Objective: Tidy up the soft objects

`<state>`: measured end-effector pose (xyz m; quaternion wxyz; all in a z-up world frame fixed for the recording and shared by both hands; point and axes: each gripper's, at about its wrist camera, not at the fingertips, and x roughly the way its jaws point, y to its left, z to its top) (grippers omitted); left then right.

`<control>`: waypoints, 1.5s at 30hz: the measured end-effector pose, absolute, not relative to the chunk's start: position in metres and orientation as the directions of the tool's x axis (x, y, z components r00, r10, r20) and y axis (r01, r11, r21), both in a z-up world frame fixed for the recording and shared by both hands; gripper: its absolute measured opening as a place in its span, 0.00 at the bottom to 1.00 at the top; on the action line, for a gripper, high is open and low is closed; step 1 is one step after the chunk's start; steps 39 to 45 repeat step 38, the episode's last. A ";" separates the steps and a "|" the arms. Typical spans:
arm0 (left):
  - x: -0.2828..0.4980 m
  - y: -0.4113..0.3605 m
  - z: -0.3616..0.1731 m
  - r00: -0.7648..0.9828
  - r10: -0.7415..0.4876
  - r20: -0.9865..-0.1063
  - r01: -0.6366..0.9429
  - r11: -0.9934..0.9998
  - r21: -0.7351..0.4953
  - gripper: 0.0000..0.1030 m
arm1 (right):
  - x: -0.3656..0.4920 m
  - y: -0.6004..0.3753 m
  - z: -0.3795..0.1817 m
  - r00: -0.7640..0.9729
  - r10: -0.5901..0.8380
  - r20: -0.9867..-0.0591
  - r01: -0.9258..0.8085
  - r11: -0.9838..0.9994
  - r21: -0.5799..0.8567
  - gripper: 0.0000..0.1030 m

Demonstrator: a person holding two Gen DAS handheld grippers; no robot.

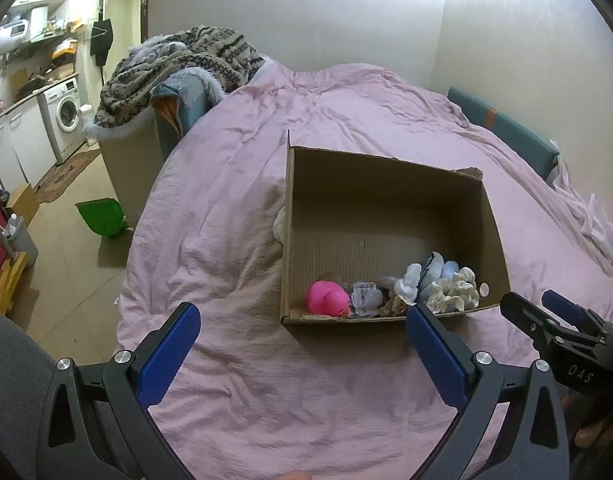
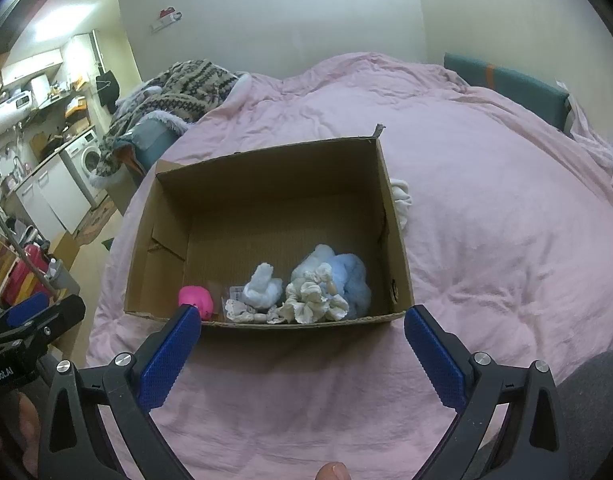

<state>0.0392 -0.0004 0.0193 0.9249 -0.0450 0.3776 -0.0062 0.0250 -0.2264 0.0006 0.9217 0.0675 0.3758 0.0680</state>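
An open cardboard box (image 1: 386, 184) (image 2: 266, 160) sits on the pink bed cover. Along its near wall lie a pink soft toy (image 1: 328, 298) (image 2: 195, 298), a small packet (image 1: 364, 294), a pale blue sock bundle (image 2: 262, 286), a cream scrunchie (image 1: 456, 290) (image 2: 312, 298) and a blue fluffy item (image 2: 352, 278). A white soft item (image 1: 280, 222) (image 2: 400, 196) lies on the bed outside the box, against its far side wall. My left gripper (image 1: 302, 330) is open and empty, just short of the box. My right gripper (image 2: 302, 330) is open and empty, also just short of the box.
The pink bed cover (image 1: 246, 220) (image 2: 486, 220) fills most of both views. A patterned knit blanket (image 1: 178, 64) is piled on a chair at the bed's far left. A green bin (image 1: 100, 216) stands on the floor. A washing machine (image 1: 64, 114) and counters line the left wall.
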 end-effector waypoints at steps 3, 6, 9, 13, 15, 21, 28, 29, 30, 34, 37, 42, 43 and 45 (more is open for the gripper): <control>0.039 0.000 0.019 0.715 -0.046 -0.698 -0.022 0.996 -0.088 0.99 | 0.025 -0.226 0.001 0.709 0.175 -0.684 -0.074 0.982 0.175 1.00; 0.039 0.000 0.019 0.714 -0.047 -0.698 -0.023 0.996 -0.090 0.99 | 0.025 -0.226 0.000 0.709 0.176 -0.683 -0.075 0.982 0.175 1.00; 0.040 0.000 0.019 0.714 -0.048 -0.699 -0.022 0.996 -0.091 0.99 | 0.025 -0.226 0.001 0.709 0.176 -0.683 -0.075 0.982 0.175 1.00; 0.040 0.000 0.018 0.713 -0.049 -0.700 -0.023 0.995 -0.093 0.99 | 0.025 -0.226 0.000 0.709 0.176 -0.683 -0.076 0.982 0.174 1.00; 0.039 0.000 0.018 0.712 -0.049 -0.700 -0.024 0.995 -0.094 0.99 | 0.025 -0.226 0.001 0.708 0.176 -0.684 -0.076 0.982 0.174 1.00; 0.039 0.001 0.018 0.713 -0.050 -0.700 -0.023 0.995 -0.095 0.99 | 0.025 -0.225 0.001 0.709 0.179 -0.682 -0.078 0.981 0.177 1.00; 0.039 -0.001 0.016 0.710 -0.053 -0.702 -0.023 0.995 -0.098 0.99 | 0.025 -0.224 0.002 0.709 0.180 -0.682 -0.080 0.981 0.176 1.00; 0.039 -0.001 0.016 0.710 -0.054 -0.703 -0.022 0.995 -0.099 0.99 | 0.025 -0.224 0.002 0.709 0.180 -0.682 -0.080 0.981 0.176 1.00; 0.039 -0.002 0.016 0.708 -0.055 -0.704 -0.022 0.995 -0.100 0.99 | 0.025 -0.224 0.002 0.709 0.180 -0.682 -0.080 0.981 0.176 1.00; 0.037 -0.005 0.014 0.705 -0.061 -0.707 -0.018 0.994 -0.104 0.99 | 0.025 -0.223 0.002 0.710 0.184 -0.680 -0.082 0.980 0.179 1.00; 0.037 -0.005 0.015 0.708 -0.055 -0.704 -0.024 0.994 -0.102 0.99 | 0.026 -0.222 0.002 0.711 0.186 -0.678 -0.086 0.980 0.178 1.00; 0.037 -0.006 0.014 0.708 -0.058 -0.704 -0.022 0.994 -0.104 0.99 | 0.026 -0.222 0.002 0.711 0.190 -0.677 -0.090 0.980 0.180 1.00; 0.037 -0.006 0.014 0.708 -0.058 -0.704 -0.022 0.994 -0.104 0.99 | 0.026 -0.222 0.002 0.711 0.190 -0.677 -0.090 0.980 0.180 1.00; 0.037 -0.006 0.014 0.708 -0.058 -0.704 -0.022 0.994 -0.104 0.99 | 0.026 -0.222 0.002 0.711 0.190 -0.677 -0.090 0.980 0.180 1.00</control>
